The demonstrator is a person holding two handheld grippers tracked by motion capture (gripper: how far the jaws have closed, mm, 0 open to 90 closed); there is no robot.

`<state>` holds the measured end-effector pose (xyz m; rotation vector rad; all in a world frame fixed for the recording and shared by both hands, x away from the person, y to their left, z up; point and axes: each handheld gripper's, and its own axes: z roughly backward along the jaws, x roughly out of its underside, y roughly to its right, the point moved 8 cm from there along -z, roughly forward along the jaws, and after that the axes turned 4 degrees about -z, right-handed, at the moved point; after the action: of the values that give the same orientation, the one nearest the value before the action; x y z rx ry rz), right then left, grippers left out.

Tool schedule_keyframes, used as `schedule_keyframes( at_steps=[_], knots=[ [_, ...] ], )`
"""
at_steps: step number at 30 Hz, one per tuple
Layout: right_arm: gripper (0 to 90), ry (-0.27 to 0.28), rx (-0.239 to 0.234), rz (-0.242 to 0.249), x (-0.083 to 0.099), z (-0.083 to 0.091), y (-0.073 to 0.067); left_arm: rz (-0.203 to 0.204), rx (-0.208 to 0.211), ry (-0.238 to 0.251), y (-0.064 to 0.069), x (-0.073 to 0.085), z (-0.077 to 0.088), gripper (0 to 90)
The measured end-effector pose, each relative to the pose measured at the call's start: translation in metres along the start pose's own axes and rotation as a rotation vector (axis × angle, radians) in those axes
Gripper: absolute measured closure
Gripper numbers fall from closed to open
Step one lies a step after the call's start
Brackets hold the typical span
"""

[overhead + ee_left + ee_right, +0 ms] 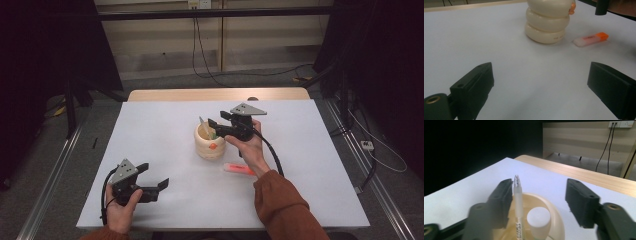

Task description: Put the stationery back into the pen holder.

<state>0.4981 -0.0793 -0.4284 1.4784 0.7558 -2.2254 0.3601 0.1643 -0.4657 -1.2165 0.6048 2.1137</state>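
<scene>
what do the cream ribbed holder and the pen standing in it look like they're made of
Cream ribbed pen holder: probably glossy plastic or glazed ceramic, given its soft highlights and smooth stacked bulges; which one is unclear. Frosted translucent pen: likely plastic, with a cloudy matte barrel, a shiny clear tip and a printed label lower down.

At the centre of your high view the holder (209, 142) stands on the worktop (165, 135), a pen (517, 202) upright inside (leaning toward its left rim); the marker (239, 169) lies just lower right.
</scene>
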Motion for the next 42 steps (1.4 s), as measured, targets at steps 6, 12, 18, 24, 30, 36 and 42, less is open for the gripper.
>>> schedule_keyframes(
  at_steps=[6, 12, 18, 24, 30, 36, 42],
  knots=[
    [24.4, -0.001, 0.011, 0.001, -0.008, 0.012, 0.006, 0.0, 0.0, 0.0, 0.0, 0.0, 0.0, 6.6],
    [14.7, -0.053, 0.0, -0.024, -0.003, 0.02, 0.01, 0.0, -0.001, 0.001, 0.0, 0.0, 0.0, 6.6],
    [11.1, -0.072, -0.009, -0.026, 0.001, 0.03, 0.013, 0.001, -0.001, 0.0, 0.0, 0.0, 0.0, 6.6],
    [9.5, -0.092, -0.003, -0.012, 0.007, 0.042, 0.017, 0.001, -0.002, 0.0, 0.0, 0.0, 0.0, 6.6],
    [9.1, -0.091, -0.013, -0.042, 0.012, 0.051, 0.021, 0.0, -0.003, 0.001, 0.0, 0.0, 0.0, 6.6],
    [8.7, -0.119, -0.028, -0.046, 0.019, 0.061, 0.021, 0.001, -0.002, 0.002, 0.0, 0.0, 0.0, 6.6],
    [8.0, -0.136, -0.043, -0.034, 0.024, 0.071, 0.02, 0.001, -0.002, 0.002, 0.0, 0.0, 0.001, 6.6]
  ],
)
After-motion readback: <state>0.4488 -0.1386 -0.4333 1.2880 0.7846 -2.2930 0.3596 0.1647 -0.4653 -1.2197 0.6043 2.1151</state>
